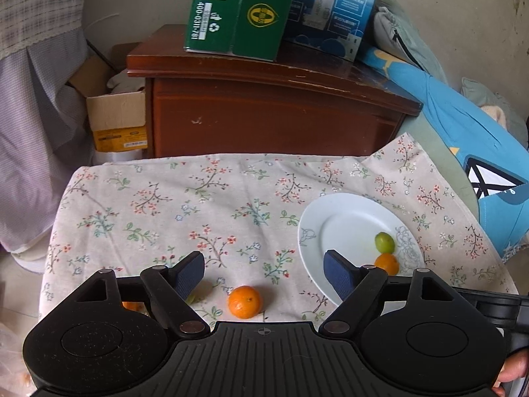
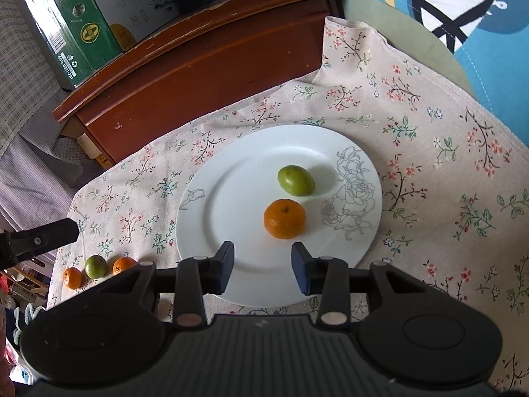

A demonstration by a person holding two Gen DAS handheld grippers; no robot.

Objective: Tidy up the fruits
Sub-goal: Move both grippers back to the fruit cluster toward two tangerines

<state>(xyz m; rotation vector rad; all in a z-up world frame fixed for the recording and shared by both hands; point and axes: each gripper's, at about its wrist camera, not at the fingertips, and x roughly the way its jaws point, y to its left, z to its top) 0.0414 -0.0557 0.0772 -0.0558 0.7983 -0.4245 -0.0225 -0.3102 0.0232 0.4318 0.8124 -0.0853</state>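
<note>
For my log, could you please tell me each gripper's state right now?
Left gripper: open, empty, above a tangerine.
Right gripper: open, empty, over the plate.

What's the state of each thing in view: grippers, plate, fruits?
Left gripper: open, empty, above the orange on the cloth.
Right gripper: open, empty, over the plate's near edge.
Plate: on the floral cloth, holding two fruits.
Orange on the plate: resting free.
Green fruit on the plate: lying beside that orange.
Three fruits left of the plate: on the cloth, not yet plated.
</note>
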